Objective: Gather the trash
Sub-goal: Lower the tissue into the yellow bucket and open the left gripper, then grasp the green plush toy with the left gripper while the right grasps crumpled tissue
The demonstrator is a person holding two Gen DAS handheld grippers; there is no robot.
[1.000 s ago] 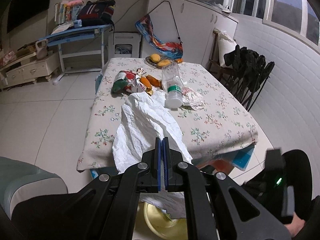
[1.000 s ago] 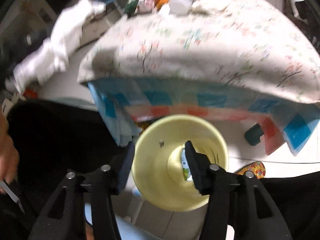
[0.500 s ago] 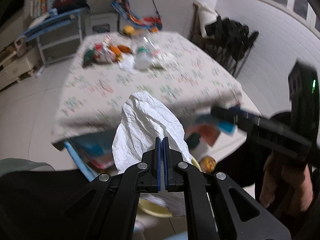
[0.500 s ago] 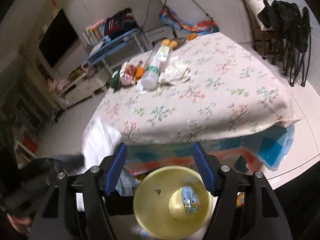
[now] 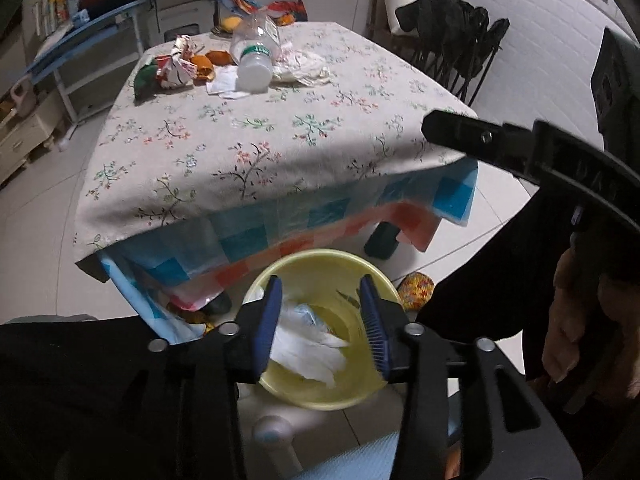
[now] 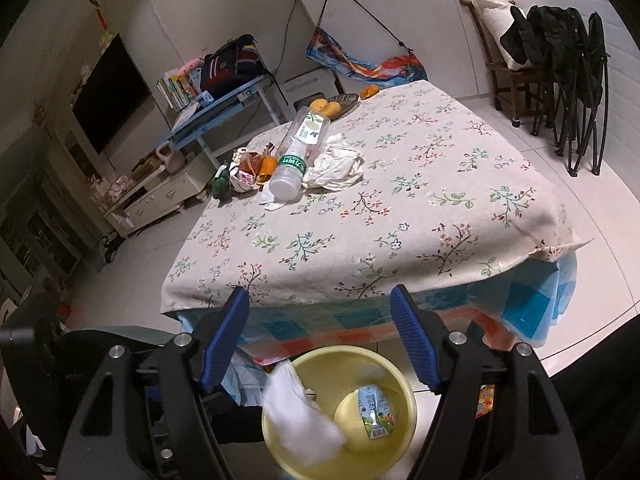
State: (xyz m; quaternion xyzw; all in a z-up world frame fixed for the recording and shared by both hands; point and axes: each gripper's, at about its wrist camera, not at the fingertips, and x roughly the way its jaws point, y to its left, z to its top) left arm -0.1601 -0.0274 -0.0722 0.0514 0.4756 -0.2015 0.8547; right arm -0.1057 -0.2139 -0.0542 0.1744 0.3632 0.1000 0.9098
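My left gripper [image 5: 320, 288] hovers over the yellow bin [image 5: 320, 258] on the floor. Its jaws are opening, with nothing pressed between them. The white crumpled paper [image 5: 308, 344] lies loose inside the bin, seen through the gap. From the right wrist the paper [image 6: 296, 412] drops past the bin's rim [image 6: 348, 354] beside a small carton [image 6: 374, 412]. My right gripper [image 6: 319, 294] is above the bin with empty jaws, still opening. On the flowered table [image 6: 400, 216] lie a plastic bottle [image 6: 296, 152], a crumpled white wrapper [image 6: 336, 164] and snack wrappers [image 6: 246, 170].
The table's edge and hanging checked cloth [image 5: 304, 224] stand just beyond the bin. A dish of fruit [image 6: 336, 106] sits at the table's far end. Folded black chairs [image 6: 572, 92] lean at the right wall. A hand [image 5: 580, 320] holds the right gripper's body at right.
My left gripper dropped lower over the bin and let go of the white paper, which fell in. My right gripper rose, tilted up toward the table and widened.
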